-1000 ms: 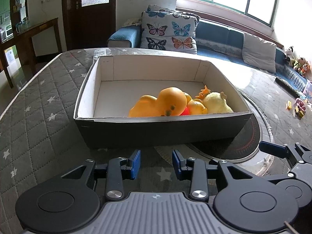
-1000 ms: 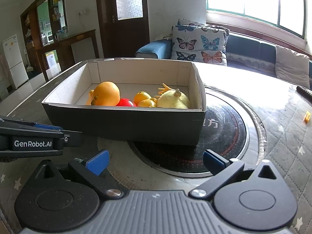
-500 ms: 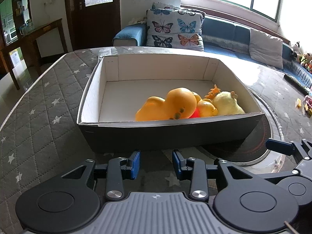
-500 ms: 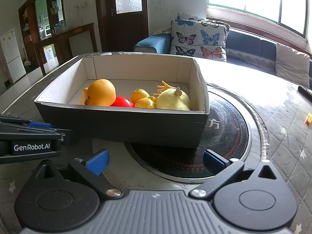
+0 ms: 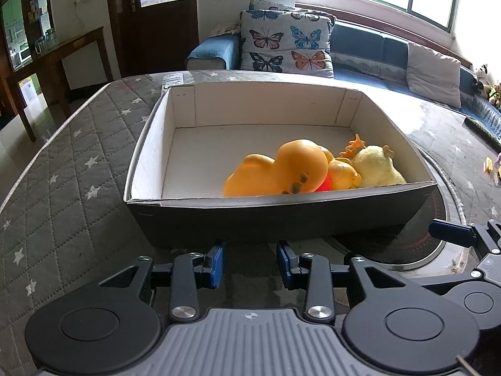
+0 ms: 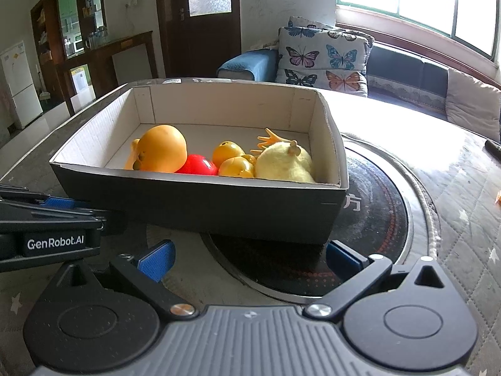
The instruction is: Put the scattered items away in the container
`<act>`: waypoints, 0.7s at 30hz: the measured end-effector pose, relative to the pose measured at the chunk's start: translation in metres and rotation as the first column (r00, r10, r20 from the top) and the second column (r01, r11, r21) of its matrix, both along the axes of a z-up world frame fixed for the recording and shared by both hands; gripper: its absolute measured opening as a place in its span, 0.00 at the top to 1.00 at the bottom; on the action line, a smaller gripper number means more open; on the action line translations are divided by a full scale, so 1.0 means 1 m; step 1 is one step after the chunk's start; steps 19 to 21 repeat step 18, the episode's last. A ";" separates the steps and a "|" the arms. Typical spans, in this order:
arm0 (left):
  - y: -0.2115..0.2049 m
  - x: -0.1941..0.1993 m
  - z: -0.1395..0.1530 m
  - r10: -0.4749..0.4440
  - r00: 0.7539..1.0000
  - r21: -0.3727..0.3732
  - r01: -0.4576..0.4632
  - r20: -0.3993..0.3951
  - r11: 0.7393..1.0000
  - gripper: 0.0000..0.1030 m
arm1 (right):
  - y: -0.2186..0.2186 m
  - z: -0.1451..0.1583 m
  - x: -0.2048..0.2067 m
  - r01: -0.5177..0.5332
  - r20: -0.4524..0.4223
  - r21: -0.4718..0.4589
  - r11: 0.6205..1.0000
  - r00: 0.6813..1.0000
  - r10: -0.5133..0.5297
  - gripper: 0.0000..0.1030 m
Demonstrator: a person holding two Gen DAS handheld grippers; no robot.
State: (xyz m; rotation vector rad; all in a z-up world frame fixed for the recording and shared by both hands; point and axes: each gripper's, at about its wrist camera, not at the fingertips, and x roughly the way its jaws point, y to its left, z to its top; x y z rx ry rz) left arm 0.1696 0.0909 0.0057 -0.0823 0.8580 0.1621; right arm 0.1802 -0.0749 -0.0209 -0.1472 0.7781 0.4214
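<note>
In both wrist views the cardboard box (image 5: 281,216) now sits lower in frame and looms larger, its near wall close above the left gripper (image 5: 250,261) and right gripper (image 6: 247,258). More of the box floor and of the big orange duck (image 5: 281,169) shows over the rim than a second ago.

1. The white words "GenRobot.AI" stand on the side of the black left tool (image 6: 59,219), seen from the right wrist.
2. A white Chinese sign "方" is printed on the round black glass plate (image 6: 375,219) set in the table, just beside the box corner.
</note>
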 end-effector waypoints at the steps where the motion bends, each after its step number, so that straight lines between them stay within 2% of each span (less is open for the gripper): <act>1: 0.000 0.000 0.000 0.000 1.000 0.002 0.000 0.000 1.000 0.64 | 0.000 0.000 0.001 0.000 -0.001 -0.001 1.000 1.000 0.000 0.00; 21: -0.001 0.001 0.003 0.004 1.000 0.006 -0.004 0.011 1.000 0.64 | 0.001 0.000 0.001 -0.004 0.003 0.001 1.000 1.000 0.004 0.00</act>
